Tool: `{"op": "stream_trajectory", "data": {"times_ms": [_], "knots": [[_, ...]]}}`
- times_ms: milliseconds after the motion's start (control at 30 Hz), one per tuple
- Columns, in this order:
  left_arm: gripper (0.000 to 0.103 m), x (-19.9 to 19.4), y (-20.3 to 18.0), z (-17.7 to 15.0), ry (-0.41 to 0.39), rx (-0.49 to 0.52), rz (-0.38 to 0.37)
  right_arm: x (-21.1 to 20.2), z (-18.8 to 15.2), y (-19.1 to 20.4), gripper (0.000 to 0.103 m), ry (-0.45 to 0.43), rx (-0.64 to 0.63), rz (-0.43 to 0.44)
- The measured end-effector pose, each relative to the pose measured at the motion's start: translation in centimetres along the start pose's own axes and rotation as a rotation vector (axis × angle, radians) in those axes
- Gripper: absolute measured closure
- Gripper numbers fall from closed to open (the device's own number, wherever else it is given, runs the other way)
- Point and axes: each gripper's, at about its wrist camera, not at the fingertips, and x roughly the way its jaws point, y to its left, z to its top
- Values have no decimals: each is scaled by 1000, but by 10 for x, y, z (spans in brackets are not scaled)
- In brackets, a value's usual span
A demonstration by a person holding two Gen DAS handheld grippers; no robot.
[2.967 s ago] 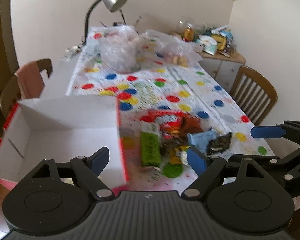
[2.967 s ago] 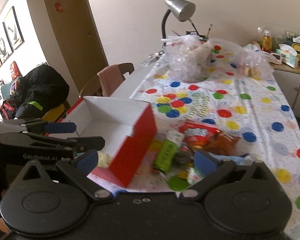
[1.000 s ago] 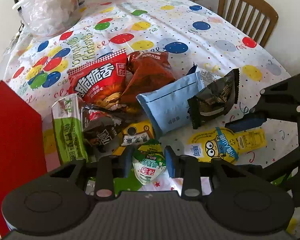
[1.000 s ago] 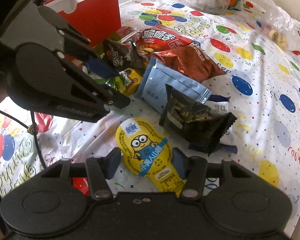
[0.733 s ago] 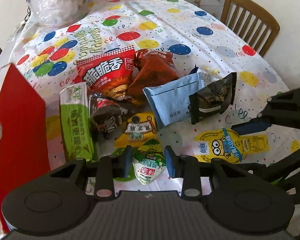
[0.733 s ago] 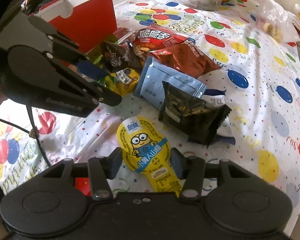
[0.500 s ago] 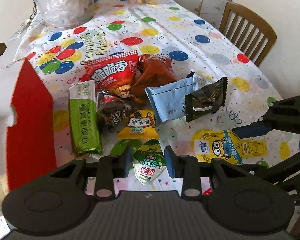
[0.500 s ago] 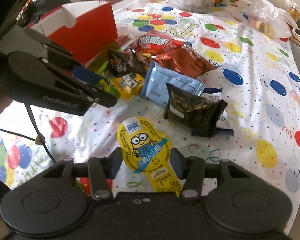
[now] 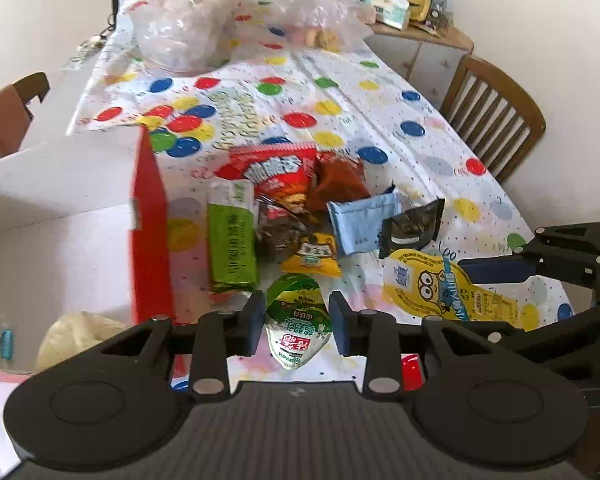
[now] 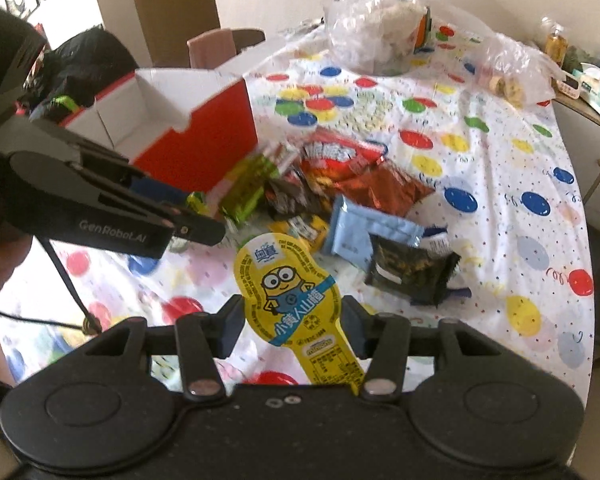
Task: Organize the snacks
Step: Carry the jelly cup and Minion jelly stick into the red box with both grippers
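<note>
Two pouches hang above the tabletop (image 9: pixel 380 92): the left gripper (image 9: pixel 297 318) pinches a green pouch (image 9: pixel 296 320), the right gripper (image 10: pixel 293 326) a yellow cartoon pouch (image 10: pixel 292 300), beside the red box (image 10: pixel 204 148).

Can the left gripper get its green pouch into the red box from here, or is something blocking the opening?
Probably yes. The left gripper holds the green pouch, and the red box beside it stands open-topped with nothing over it; the snack pile lies on the other side.

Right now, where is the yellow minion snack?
The yellow minion snack is clamped in the right gripper, lifted above the table, nearer than the black packet.
</note>
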Motion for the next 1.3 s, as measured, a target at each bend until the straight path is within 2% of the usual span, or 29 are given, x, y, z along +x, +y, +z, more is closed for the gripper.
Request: {"op": "stream_trajectory", "data": {"times_ms": [433,767,1067,1300], "knots": [[69,-60,71,4,-78,-84,42,-10,47,67,53,-94,8,30],[69,-83,140,6,-116,-151,107,16,92,119,53,-126,-16,35],[69,-83,196,9,-97,-197,160,51,130,152,53,-113,-35,40],[69,-65,237,14,-29,-245,192,83,152,171,53,-83,-78,27]]}}
